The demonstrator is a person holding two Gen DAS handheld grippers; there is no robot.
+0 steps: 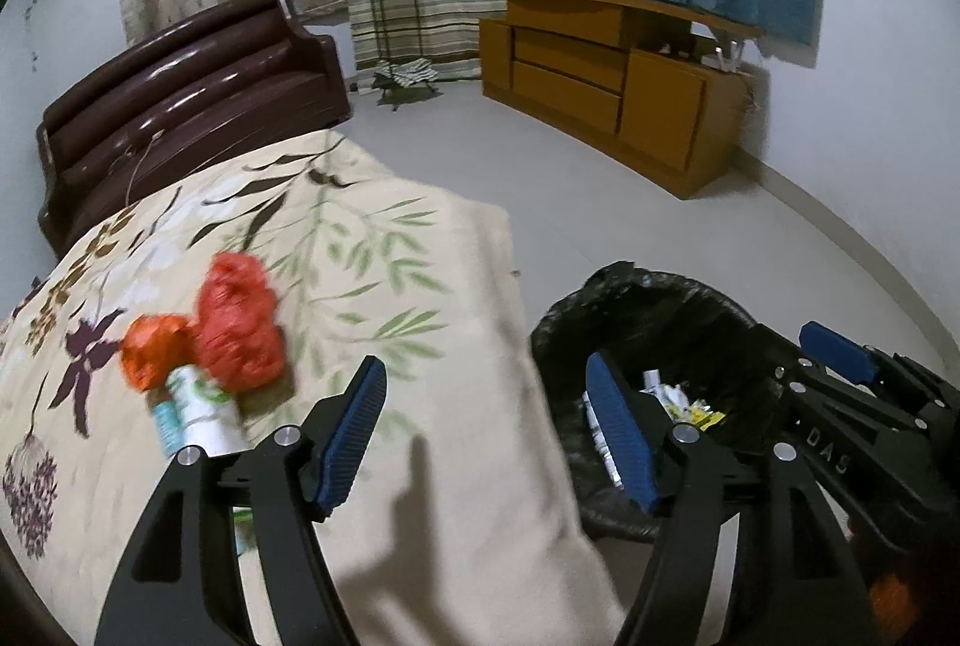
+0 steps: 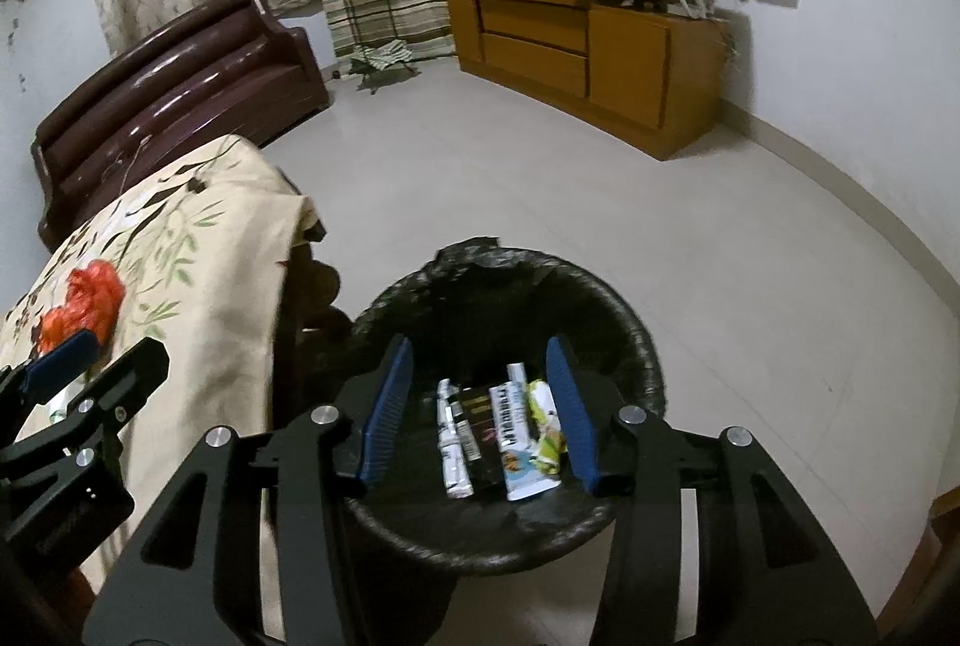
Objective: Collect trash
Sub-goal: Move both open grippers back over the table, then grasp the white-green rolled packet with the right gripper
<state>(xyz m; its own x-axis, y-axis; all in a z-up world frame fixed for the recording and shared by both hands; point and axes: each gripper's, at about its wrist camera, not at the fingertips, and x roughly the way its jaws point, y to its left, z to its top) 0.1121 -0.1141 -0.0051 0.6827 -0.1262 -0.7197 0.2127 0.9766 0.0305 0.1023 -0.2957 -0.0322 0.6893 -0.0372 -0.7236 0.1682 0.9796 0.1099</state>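
1. Trash remaining: a crumpled red bag [image 1: 240,322], a smaller orange wad [image 1: 153,349] and a white-and-teal can [image 1: 195,415] are lying bunched together, touching, on the floral cloth [image 1: 372,250] toward the table's left side. I judge these to be what is still waiting for collection.
2. Trash already gathered: several wrappers [image 2: 507,436] are lying flat on the bottom of the black-lined bin [image 2: 648,376], which is standing on the floor just beside the table's right edge, so a drop off that edge is short.
3. Left gripper [image 1: 486,433]: I am holding it spread wide with nothing between the fingers, hovering over the cloth near the right edge, the can just beyond its left finger.
4. Right gripper [image 2: 489,406]: I am holding it over the bin mouth, jaws parted and gripping nothing.
5. Clearance: bare cloth is lying between the left gripper and the pile; the bin rim and the draped table edge are sitting close together.
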